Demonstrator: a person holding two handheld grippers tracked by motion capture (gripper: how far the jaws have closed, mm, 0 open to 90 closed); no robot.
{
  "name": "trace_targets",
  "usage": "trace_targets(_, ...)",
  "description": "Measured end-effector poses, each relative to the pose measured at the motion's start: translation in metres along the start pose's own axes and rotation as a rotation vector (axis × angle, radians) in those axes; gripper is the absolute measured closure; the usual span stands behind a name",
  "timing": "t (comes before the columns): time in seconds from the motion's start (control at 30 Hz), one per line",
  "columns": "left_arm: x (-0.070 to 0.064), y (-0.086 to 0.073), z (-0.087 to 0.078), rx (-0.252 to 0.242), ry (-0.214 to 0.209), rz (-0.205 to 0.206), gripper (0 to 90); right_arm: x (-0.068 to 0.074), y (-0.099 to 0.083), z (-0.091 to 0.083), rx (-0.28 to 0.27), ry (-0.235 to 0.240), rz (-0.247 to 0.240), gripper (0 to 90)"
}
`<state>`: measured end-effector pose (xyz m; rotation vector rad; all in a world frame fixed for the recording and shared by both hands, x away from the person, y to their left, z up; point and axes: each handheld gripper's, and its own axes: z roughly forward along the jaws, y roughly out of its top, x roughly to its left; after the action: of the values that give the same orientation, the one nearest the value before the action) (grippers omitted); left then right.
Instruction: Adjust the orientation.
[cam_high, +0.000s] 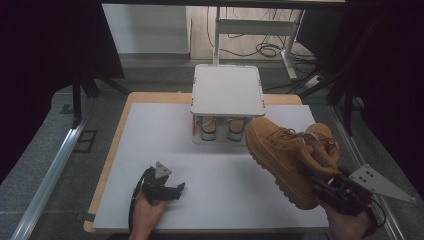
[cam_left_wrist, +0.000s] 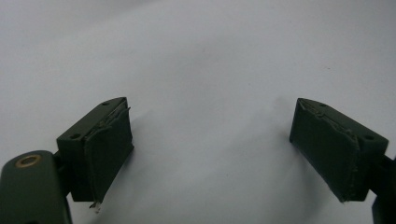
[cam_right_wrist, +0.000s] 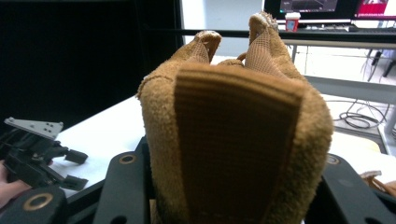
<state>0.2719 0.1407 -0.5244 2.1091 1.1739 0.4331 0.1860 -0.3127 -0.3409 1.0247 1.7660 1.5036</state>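
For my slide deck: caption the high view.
Right gripper lifts a tan boot by its heel while left gripper rests open on the white table.

Boot (cam_high: 280, 150) rough tan suede; table (cam_high: 210, 170) matt white

Left tool (cam_high: 172, 190) low, jaws spread wide; right tool (cam_high: 320, 176) raised, jaws clamped.

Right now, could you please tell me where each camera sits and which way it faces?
High view: above the person's side, facing forward and down on the white table; both hands, left gripper, right gripper gripping the tan boot.
Left gripper view: on the left gripper, facing the bare table; open fingers.
Right gripper view: on the right gripper, facing the boot's heel.
Shared: high and right gripper views show the boot and left gripper.
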Motion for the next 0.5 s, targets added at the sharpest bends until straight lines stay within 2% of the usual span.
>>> trace_targets(0.5,0.000,0.000,0.000,-0.001,0.000,-0.001,13.0,0.002,0.019,0.000,-0.052,0.027,-0.012,52.6)
